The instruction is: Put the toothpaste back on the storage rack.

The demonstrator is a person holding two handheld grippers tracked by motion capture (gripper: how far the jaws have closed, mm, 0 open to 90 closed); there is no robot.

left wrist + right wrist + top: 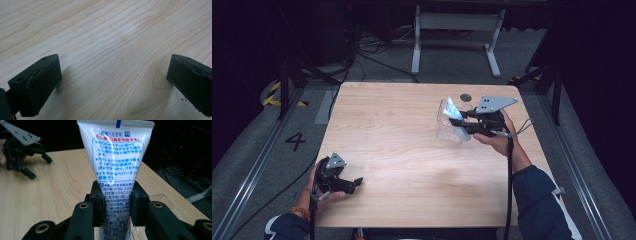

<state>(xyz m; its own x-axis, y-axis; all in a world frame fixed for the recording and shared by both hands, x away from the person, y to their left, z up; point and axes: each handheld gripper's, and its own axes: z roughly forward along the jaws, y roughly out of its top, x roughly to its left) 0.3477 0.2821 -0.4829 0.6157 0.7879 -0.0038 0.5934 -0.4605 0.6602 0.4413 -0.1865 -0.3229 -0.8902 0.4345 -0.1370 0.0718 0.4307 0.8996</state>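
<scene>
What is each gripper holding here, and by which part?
The right gripper is shut on the white toothpaste tube, clamped across its lower body, crimped end up. The left gripper stands open over the table, holding nothing.

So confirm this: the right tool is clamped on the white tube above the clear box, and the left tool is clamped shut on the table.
Not quite. The left tool is open: the left gripper view shows its jaws wide apart over bare table. The rest holds: the right tool grips the white tube above the clear box.
</scene>
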